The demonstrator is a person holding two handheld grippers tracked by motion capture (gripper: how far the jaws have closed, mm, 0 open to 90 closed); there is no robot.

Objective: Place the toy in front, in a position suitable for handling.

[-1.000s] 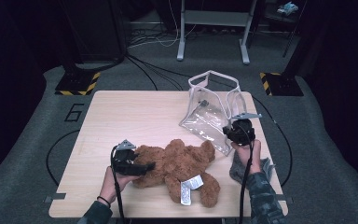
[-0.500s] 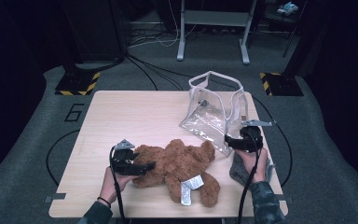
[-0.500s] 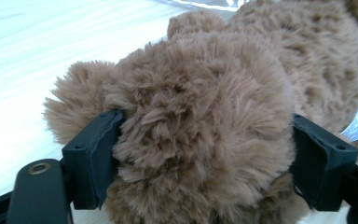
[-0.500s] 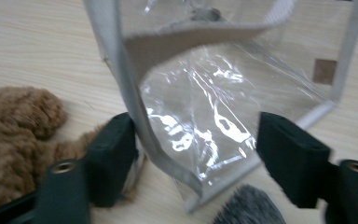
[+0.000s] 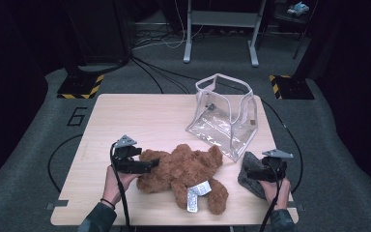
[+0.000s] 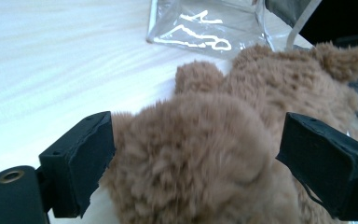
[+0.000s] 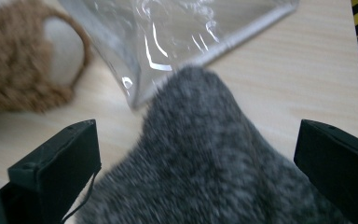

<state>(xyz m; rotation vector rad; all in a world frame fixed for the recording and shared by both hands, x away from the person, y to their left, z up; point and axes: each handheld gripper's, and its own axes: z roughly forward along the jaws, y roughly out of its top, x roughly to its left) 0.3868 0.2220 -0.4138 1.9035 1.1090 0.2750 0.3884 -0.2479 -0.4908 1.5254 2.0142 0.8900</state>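
A brown teddy bear (image 5: 188, 174) lies at the table's front centre, a white tag on its leg. My left gripper (image 5: 154, 164) reaches in from the left. Its jaws have just been opening, with the bear's furry limb (image 6: 205, 154) between them and a thin gap at the right pad. A grey woolly cloth (image 5: 246, 162) lies at the front right. Around that cloth (image 7: 205, 154) my right gripper (image 5: 251, 173) stands open. Its jaws have just been opening wide, both pads clear of the cloth. A clear plastic bag (image 5: 224, 123) stands open behind.
The wooden table (image 5: 140, 116) has bare room at its back left. The clear bag (image 7: 177, 32) lies just beyond the grey cloth, close to the bear's paw (image 7: 18, 65). Cables, stands and striped floor markers surround the table.
My right gripper left the clear bag, came toward the front right edge and down to the grey cloth, and its jaws opened. The left gripper rose slightly at the bear.
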